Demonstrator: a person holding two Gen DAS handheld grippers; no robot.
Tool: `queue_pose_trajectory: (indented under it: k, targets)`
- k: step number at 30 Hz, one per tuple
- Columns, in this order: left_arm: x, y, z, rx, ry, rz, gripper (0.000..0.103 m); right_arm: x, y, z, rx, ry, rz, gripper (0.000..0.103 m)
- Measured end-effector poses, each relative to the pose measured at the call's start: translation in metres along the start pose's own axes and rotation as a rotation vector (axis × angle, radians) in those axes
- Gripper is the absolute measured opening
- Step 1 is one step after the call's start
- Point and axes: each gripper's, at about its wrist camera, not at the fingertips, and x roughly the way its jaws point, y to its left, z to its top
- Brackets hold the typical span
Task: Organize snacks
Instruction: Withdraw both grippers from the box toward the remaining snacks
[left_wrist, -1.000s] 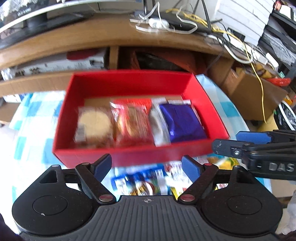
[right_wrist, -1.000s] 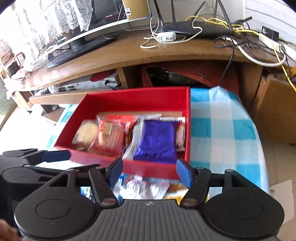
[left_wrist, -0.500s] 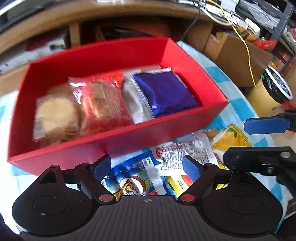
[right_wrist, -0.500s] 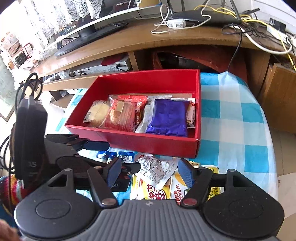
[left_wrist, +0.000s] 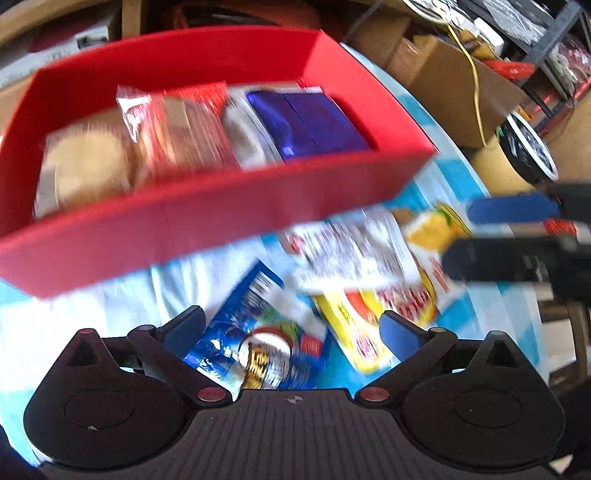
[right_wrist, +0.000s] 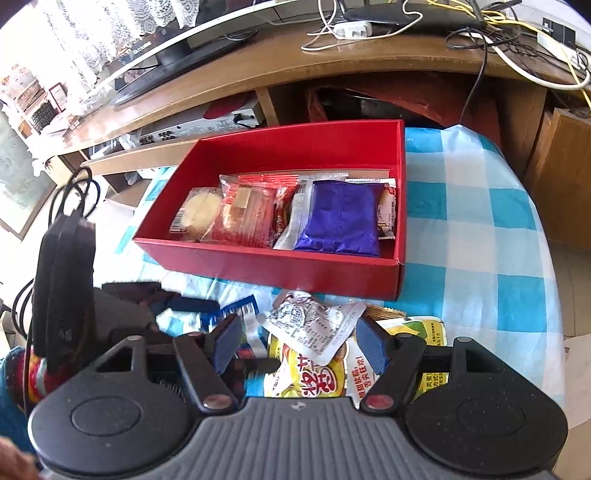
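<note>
A red box (right_wrist: 280, 267) (left_wrist: 221, 218) on the checked cloth holds a pale biscuit pack (right_wrist: 195, 214), a red wrapped cake (right_wrist: 251, 216) and a purple packet (right_wrist: 341, 218). In front of it lie loose snacks: a blue packet (left_wrist: 258, 350), a white crumpled packet (right_wrist: 314, 326) (left_wrist: 351, 254) and a yellow packet (right_wrist: 314, 380) (left_wrist: 365, 332). My left gripper (left_wrist: 291, 326) hangs over the blue packet, its jaws opening wide, nothing pressed between them. My right gripper (right_wrist: 299, 341) stands open above the white and yellow packets, touching neither.
A wooden desk (right_wrist: 258, 74) with cables, a monitor and a router stands behind the table. Cardboard boxes (left_wrist: 454, 81) and a round bin (left_wrist: 528, 147) sit to the right. The blue-and-white checked tablecloth (right_wrist: 472, 229) drops off at the right edge.
My left gripper has dipped and tilted down from the box toward the loose packets, and its jaws have spread wider. The right gripper has pulled back slightly, bringing the packets into view.
</note>
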Motion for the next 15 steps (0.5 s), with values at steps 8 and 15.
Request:
queue_pose_trajectory:
  k: [8, 15]
  targets:
    - [-0.008, -0.014, -0.018, 0.016, 0.009, 0.077, 0.102, 0.003, 0.003, -0.003, -0.014, 0.022, 0.0, 0.073]
    - [0.0, -0.033, -0.023, 0.127, 0.014, 0.232, 0.092, 0.023, 0.001, 0.005, -0.054, 0.076, -0.009, 0.074]
